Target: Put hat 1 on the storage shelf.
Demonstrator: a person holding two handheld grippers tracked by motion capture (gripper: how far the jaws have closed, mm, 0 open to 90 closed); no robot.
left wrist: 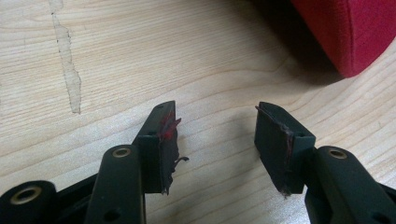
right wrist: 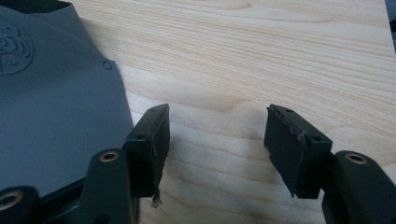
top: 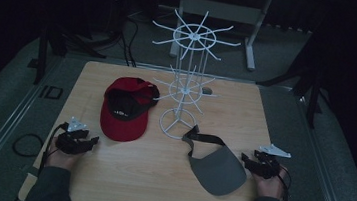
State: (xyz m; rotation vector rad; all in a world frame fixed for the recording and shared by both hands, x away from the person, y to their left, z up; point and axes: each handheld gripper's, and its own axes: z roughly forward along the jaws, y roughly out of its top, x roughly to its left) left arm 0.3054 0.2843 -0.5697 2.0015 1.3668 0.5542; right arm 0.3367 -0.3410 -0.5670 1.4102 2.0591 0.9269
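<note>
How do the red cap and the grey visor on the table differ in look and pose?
The red cap has a full crown and lies upside down, its dark lining showing; the grey visor is just a brim with an open strap. The red cap lies left of the white wire rack, near the left gripper; the grey visor lies right, near the right gripper. Both rest ungripped on the table.

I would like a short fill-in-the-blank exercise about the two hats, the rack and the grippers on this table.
1. The cap lying left of the white wire rack is ____ in colour.
2. The visor near the right gripper is ____ in colour.
3. The jaws of the left gripper stand ____, with nothing between them.
4. Both hats lie on the wooden ____.

Missing words: red; grey; open; table
</note>
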